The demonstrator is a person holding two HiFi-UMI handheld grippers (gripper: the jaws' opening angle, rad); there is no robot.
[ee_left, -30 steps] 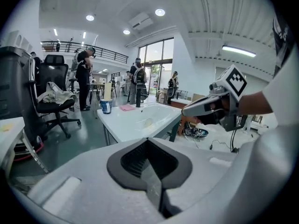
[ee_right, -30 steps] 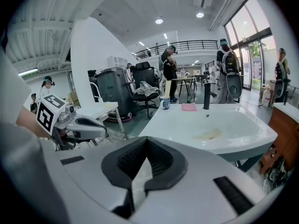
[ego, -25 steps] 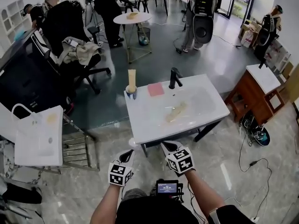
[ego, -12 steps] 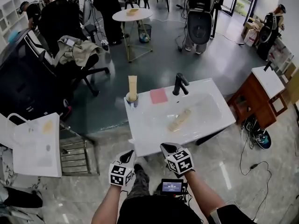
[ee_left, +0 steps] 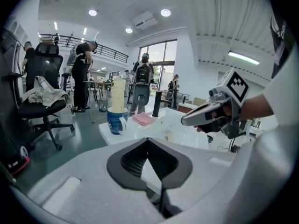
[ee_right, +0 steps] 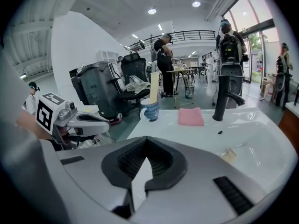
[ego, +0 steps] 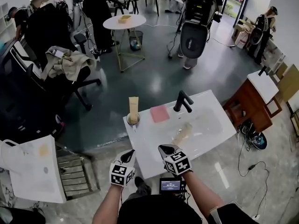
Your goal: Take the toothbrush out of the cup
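A blue cup [ego: 132,120] stands on the back left corner of the white sink top [ego: 154,143]. A tall beige tube-like thing [ego: 134,106] sticks up out of it; I cannot make out a toothbrush. The left gripper view shows the same cup [ee_left: 117,120], and so does the right gripper view, cup [ee_right: 150,110]. My left gripper [ego: 129,156] hangs shut and empty just before the sink's front edge. The right gripper [ego: 164,149] is over that edge, jaws together, holding nothing. Both are well short of the cup.
A pink cloth [ego: 160,113] lies beside the black faucet [ego: 183,101]. A pale beige object [ego: 183,134] rests in the basin. An office chair [ego: 65,69] with clothes, a round table [ego: 124,22], a wooden cabinet [ego: 254,101] and standing people surround the sink. A white bag [ego: 32,167] sits at left.
The sink has come nearer in the head view. Both grippers have travelled forward to its front edge, still shut and empty. The cup has not moved on the sink.
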